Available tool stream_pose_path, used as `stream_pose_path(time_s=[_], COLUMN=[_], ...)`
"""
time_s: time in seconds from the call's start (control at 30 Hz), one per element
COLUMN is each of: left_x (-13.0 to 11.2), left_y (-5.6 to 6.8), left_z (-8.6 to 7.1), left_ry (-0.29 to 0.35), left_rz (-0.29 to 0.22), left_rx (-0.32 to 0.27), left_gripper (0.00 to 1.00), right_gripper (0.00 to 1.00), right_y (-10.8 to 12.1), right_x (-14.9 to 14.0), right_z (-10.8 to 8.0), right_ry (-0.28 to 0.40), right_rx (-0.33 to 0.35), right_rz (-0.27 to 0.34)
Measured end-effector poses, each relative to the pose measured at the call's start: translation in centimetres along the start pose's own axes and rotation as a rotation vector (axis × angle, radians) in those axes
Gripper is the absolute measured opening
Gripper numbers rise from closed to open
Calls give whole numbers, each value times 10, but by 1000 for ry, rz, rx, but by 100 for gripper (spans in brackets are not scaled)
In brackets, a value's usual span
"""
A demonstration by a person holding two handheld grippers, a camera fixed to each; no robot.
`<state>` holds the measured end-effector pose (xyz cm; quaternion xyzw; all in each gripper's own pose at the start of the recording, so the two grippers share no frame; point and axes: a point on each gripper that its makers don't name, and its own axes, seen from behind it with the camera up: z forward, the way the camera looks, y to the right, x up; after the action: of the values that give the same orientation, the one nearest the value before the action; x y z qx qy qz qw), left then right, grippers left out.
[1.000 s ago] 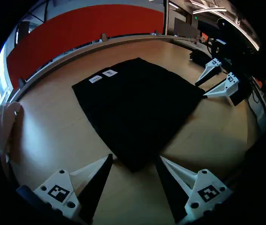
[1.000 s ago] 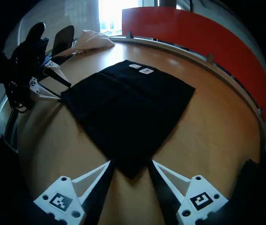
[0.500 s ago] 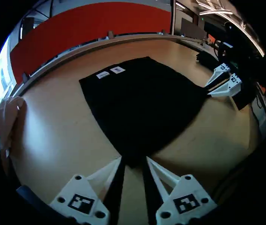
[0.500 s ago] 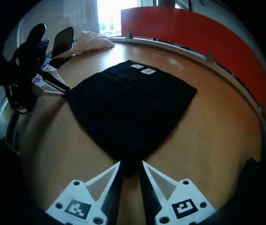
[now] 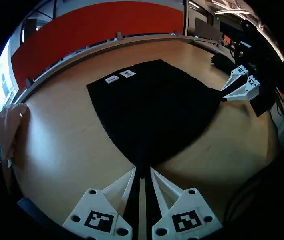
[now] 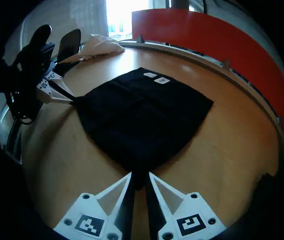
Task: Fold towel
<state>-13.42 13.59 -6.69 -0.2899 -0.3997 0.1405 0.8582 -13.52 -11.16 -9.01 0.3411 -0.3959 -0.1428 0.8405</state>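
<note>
A black towel point(image 5: 154, 112) lies spread flat on a wooden table point(image 5: 61, 136), with two small white labels point(image 5: 119, 77) near its far edge. In the left gripper view, my left gripper point(image 5: 143, 171) is shut on the towel's near corner. My right gripper point(image 5: 222, 95) pinches another corner at the right. In the right gripper view, the towel point(image 6: 142, 116) spreads ahead and my right gripper point(image 6: 140, 176) is shut on its near corner. My left gripper point(image 6: 73, 101) grips the left corner there. Both held corners look pulled to a point.
A beige cloth point(image 5: 7, 128) lies bunched at the table's edge, also the beige cloth point(image 6: 99, 44) by the window. A red panel point(image 5: 93, 28) runs behind the curved table rim point(image 6: 238, 76). Dark chairs point(image 6: 69, 42) stand beyond the left gripper.
Both grippers went from open around the towel's corners to shut on them. The towel's corners are now drawn taut toward each gripper.
</note>
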Motion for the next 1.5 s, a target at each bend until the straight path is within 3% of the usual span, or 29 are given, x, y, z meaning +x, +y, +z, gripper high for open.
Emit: stream_pose_path(time_s=[0.3,1.1,1.5], left_x=[10,44,58], left_y=[6,21,23], left_z=[-19,-89,-114], left_ry=[-4,-14,-14], left_rz=[-101,-145,-157], left_rx=[-15,-1,-6], left_gripper=[8,8,8], right_gripper=[16,16,16], right_y=[3,-10,-13], right_x=[16,67,79], right_z=[-16,-84,-103], right_ry=[33,91,86], right_rx=[-20,-18,-14], right_rz=[34,-14,-22])
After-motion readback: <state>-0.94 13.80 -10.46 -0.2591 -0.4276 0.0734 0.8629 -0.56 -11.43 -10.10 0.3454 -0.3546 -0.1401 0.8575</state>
